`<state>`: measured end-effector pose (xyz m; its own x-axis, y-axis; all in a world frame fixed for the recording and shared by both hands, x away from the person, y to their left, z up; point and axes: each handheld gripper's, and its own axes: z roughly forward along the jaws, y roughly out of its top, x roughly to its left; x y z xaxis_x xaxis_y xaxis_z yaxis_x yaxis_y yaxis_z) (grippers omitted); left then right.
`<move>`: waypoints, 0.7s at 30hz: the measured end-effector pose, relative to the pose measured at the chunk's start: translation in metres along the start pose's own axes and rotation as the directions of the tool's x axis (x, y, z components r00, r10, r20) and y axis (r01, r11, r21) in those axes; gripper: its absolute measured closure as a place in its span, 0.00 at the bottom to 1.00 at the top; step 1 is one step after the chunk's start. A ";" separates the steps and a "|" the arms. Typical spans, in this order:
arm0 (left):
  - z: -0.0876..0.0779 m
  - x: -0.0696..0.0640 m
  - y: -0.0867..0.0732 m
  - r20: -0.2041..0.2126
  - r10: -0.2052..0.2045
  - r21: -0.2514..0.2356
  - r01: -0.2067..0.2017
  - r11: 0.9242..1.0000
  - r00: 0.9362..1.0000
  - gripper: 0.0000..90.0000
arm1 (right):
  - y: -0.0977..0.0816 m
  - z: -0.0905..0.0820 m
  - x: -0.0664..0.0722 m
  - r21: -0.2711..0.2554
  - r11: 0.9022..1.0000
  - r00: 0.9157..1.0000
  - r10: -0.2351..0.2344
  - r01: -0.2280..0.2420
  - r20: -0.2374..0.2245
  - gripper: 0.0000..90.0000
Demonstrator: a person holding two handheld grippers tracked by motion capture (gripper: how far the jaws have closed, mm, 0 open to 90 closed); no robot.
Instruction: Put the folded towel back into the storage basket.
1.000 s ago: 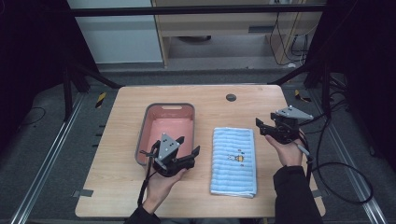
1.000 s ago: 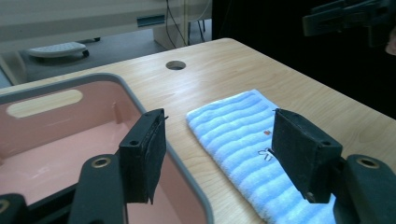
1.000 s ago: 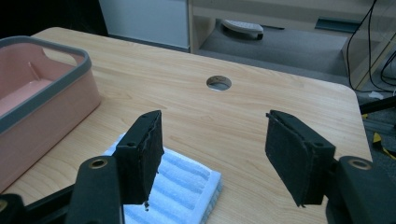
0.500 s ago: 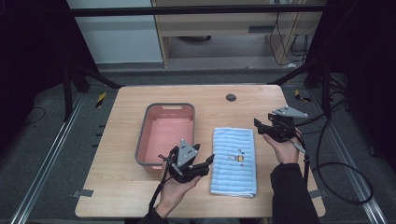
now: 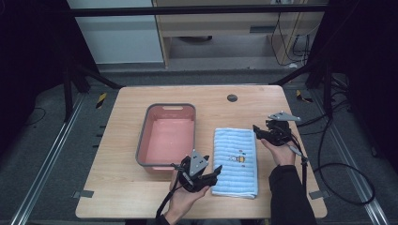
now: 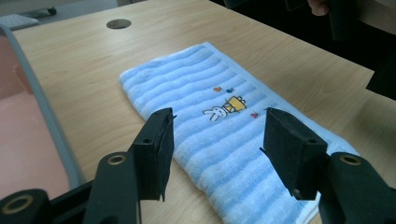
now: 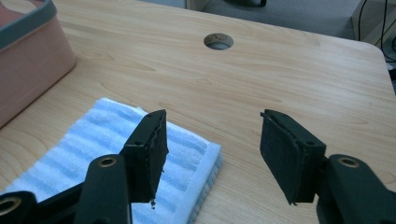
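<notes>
the folded towel [image 5: 235, 161] lies flat on the counter [image 5: 117, 140] just right of the pink bin [image 5: 166, 136]. the left hand-held gripper [image 5: 213, 174] hovers released at its near left corner, the right hand-held gripper [image 5: 257, 130] released at the far right corner. a shallow pinch may catch only the top layer, so the fold opens.

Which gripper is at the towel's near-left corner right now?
The left gripper, open at the folded blue striped towel's near-left corner; the right gripper hovers at its far-right corner.
</notes>
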<state>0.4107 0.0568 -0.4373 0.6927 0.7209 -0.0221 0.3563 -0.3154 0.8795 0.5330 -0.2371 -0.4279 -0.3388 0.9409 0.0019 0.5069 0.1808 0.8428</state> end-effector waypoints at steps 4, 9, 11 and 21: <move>0.005 -0.004 -0.008 -0.008 0.017 0.023 -0.016 1.000 1.000 0.48 | -0.004 0.005 0.001 0.014 1.000 1.000 -0.009 0.009 -0.001 0.48; 0.010 -0.006 -0.015 -0.011 0.021 0.049 -0.021 0.999 1.000 0.50 | -0.008 0.010 0.001 0.025 1.000 1.000 -0.009 0.009 -0.007 0.49; 0.013 -0.007 -0.018 0.000 0.026 0.051 -0.025 0.998 1.000 0.51 | -0.010 0.012 0.001 0.032 0.999 1.000 -0.004 0.004 -0.010 0.50; 0.023 -0.010 -0.031 -0.005 0.018 0.113 -0.018 0.993 1.000 0.55 | -0.024 0.026 0.003 0.081 0.997 1.000 -0.014 0.015 -0.013 0.54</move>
<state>0.4068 0.0453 -0.4756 0.6961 0.7180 -0.0036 0.4123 -0.3956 0.8207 0.5409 -0.2316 -0.4625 -0.3557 0.9346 -0.0029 0.5644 0.2173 0.7964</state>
